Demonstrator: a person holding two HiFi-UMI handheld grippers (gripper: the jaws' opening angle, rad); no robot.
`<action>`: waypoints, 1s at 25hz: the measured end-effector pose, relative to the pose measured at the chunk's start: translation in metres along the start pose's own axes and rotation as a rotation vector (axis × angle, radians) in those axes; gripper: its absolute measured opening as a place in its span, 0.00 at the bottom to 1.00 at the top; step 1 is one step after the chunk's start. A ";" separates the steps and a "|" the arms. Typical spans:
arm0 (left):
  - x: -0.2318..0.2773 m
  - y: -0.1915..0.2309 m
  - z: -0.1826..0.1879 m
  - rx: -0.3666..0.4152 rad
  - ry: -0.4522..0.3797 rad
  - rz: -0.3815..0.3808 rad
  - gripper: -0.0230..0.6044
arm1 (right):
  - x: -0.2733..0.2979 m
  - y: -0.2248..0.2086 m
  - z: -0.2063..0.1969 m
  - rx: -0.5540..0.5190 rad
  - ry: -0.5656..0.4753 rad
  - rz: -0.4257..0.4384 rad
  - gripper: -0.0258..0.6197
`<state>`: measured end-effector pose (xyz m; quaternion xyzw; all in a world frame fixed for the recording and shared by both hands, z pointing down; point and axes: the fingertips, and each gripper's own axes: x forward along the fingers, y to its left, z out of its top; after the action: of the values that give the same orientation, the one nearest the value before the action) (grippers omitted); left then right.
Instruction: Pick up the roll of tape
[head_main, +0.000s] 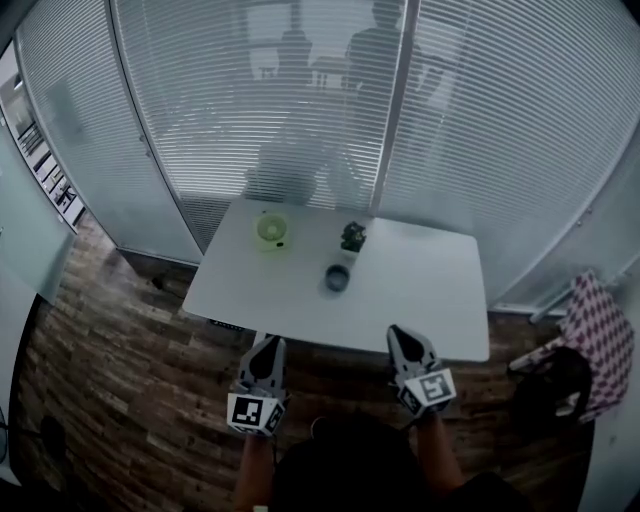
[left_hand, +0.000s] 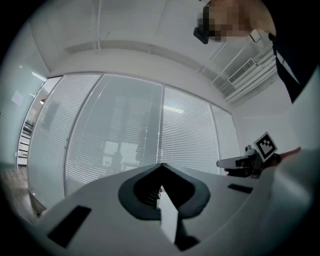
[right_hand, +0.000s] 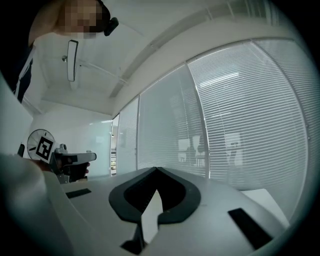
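Note:
On the white table (head_main: 430, 300) lie a small dark round thing (head_main: 337, 277) that may be the roll of tape, a yellow-green round thing (head_main: 271, 230) and a dark clump (head_main: 352, 237). I cannot tell for sure which is the tape. Both grippers hover level short of the table's near edge, well apart from these things. My left gripper (head_main: 270, 343) (left_hand: 161, 165) is shut and empty, its jaws meeting at the tip. My right gripper (head_main: 397, 332) (right_hand: 156, 168) is likewise shut with nothing in it. Neither gripper view shows the tabletop things.
Frosted glass walls with blinds (head_main: 300, 100) stand right behind the table. A chair with a checked cloth (head_main: 600, 340) is at the right. Wood-pattern floor (head_main: 120, 350) spreads to the left. Figures of people show dimly through the glass.

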<state>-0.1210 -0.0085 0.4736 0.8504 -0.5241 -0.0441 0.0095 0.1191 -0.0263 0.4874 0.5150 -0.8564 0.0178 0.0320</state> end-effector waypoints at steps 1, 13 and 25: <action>0.003 0.003 0.000 0.002 0.002 -0.006 0.05 | 0.003 0.000 0.002 -0.002 0.002 -0.006 0.05; 0.035 0.019 -0.010 -0.006 0.019 -0.048 0.05 | 0.036 -0.011 -0.010 -0.007 0.012 -0.022 0.05; 0.080 0.041 -0.008 -0.009 -0.009 -0.035 0.04 | 0.083 -0.036 -0.010 -0.002 0.011 0.008 0.05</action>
<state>-0.1217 -0.0984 0.4792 0.8592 -0.5090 -0.0502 0.0103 0.1126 -0.1157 0.5037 0.5114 -0.8583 0.0201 0.0373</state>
